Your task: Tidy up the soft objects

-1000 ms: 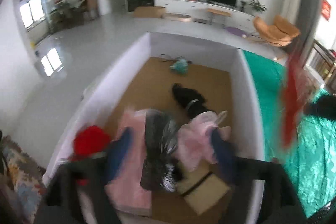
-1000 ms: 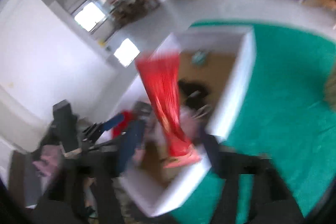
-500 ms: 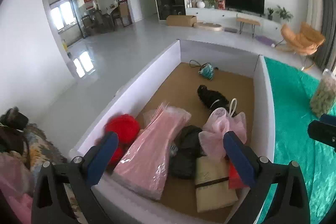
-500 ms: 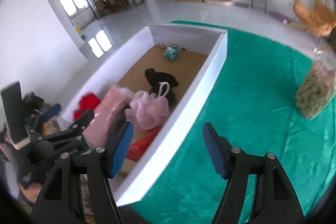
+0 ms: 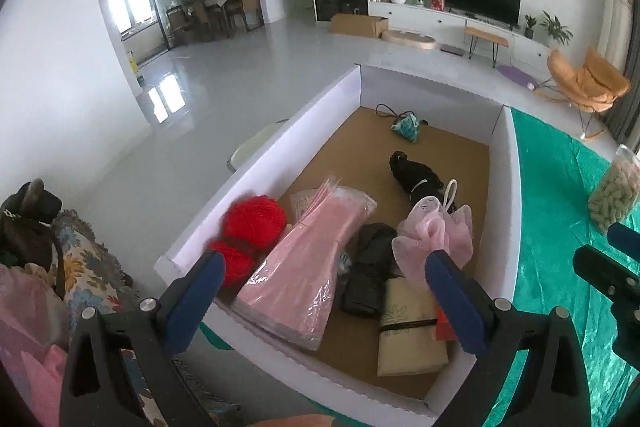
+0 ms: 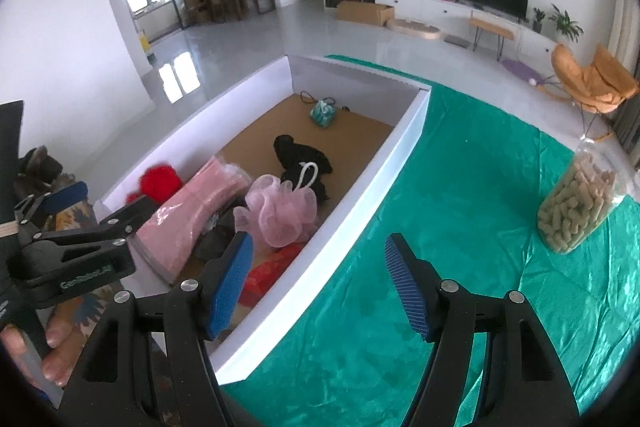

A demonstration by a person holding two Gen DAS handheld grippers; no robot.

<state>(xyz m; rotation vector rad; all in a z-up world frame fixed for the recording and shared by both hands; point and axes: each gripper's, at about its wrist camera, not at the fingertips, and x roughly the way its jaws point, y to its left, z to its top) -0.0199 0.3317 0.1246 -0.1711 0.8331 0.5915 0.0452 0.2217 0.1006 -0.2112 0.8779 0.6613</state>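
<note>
Clutter in white box (image 5: 496, 187), jar (image 6: 576, 203) on green cloth (image 6: 440, 187); both tools gaping, empty.

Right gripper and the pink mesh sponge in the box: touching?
Apart. The right wrist view shows the right gripper open and empty above the box wall, with the pink mesh sponge lying beyond its fingertips.

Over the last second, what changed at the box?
The right gripper let go of the red cloth; a second ago it hung between its fingers, now it lies in the white box beside the pink bath pouf. The left gripper has just been opening, jaws wide with nothing between them, and pulled back from the pile. Red yarn, pink packet and black cloth stayed put.
</note>
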